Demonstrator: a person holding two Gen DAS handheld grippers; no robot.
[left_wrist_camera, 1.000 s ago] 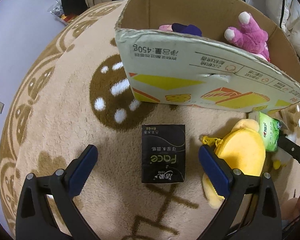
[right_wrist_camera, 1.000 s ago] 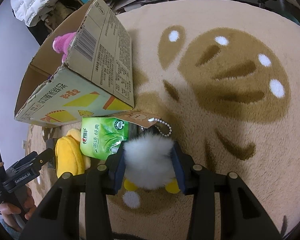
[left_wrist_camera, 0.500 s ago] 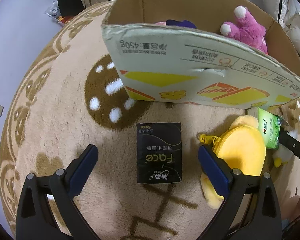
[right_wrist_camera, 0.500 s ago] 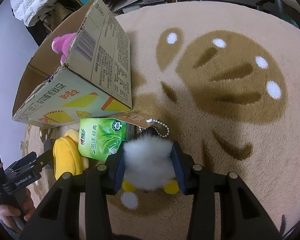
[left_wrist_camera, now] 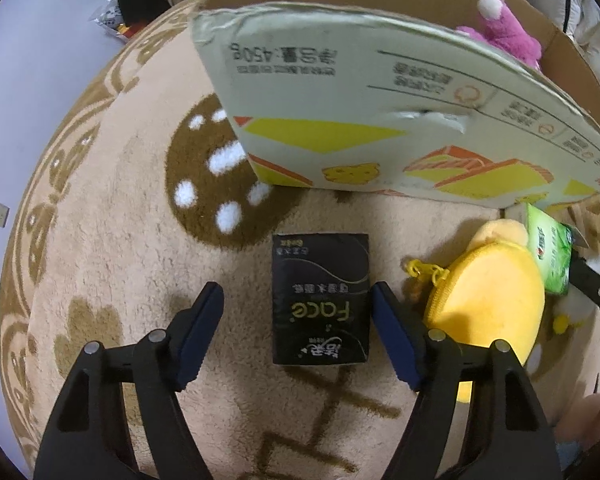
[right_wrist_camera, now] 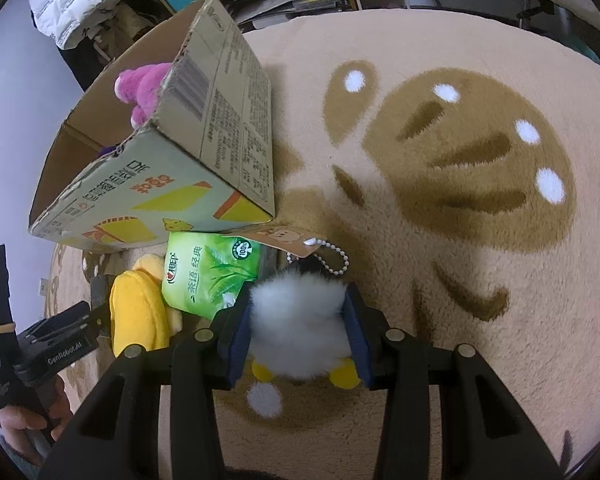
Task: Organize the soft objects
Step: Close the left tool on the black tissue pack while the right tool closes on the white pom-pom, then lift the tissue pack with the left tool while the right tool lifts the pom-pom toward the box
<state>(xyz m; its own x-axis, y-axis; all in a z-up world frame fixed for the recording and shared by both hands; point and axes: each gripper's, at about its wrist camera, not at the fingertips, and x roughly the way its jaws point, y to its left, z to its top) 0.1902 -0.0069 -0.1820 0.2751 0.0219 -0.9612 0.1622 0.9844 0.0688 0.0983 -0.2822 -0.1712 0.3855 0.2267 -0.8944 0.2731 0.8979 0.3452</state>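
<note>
Rug (left_wrist_camera: 112, 240) spreads tan and brown at nine o'clock. Left gripper (left_wrist_camera: 298, 312) straddles the black tissue pack (left_wrist_camera: 320, 300), jaws closing, right pad just beside its edge, left pad apart. Yellow pouch (left_wrist_camera: 488, 304) lies at three o'clock, green pack (left_wrist_camera: 550, 252) beyond. Box (left_wrist_camera: 380, 120) at twelve holds the pink plush (left_wrist_camera: 504, 36). Right gripper (right_wrist_camera: 298, 336) pinches the white plush (right_wrist_camera: 300, 320) on the rug.

Left gripper (left_wrist_camera: 298, 312) jaws closing around black tissue pack (left_wrist_camera: 321, 298)
</note>
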